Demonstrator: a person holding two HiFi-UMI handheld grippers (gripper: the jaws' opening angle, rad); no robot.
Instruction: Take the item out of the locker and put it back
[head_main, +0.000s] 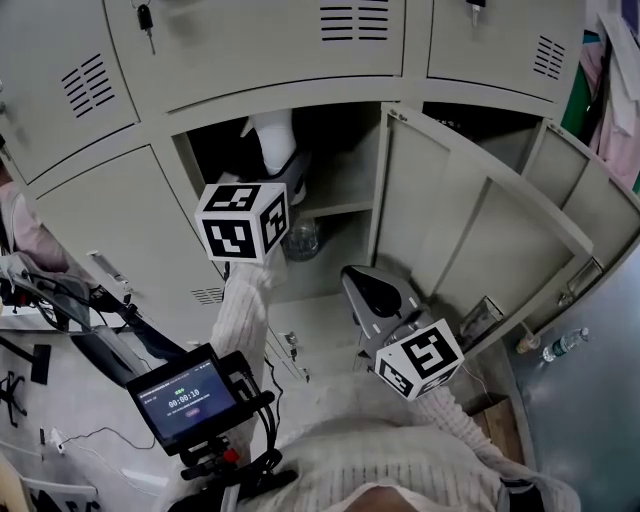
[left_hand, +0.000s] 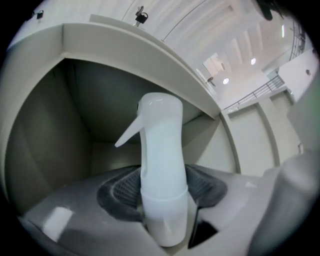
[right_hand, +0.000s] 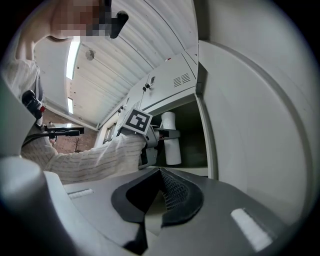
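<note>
A white spray bottle (head_main: 272, 140) stands upright in the upper part of the open locker (head_main: 345, 205), above its shelf. My left gripper (head_main: 288, 178) is shut on it, its dark pads (left_hand: 120, 189) pressing the bottle's (left_hand: 161, 165) lower body from both sides, nozzle pointing left. The right gripper view shows the same grip from the side, with the bottle (right_hand: 171, 140) just inside the locker mouth. My right gripper (head_main: 366, 292) hangs lower, in front of the locker's open door (head_main: 470, 230). Its jaws (right_hand: 161, 186) meet at the tips with nothing between them.
A clear glass jar (head_main: 300, 238) sits under the shelf inside the locker. Closed locker doors surround it, one with a key (head_main: 146, 20) in its lock. A small screen on a rig (head_main: 185, 400) is at lower left. A plastic bottle (head_main: 560, 345) lies on the floor at right.
</note>
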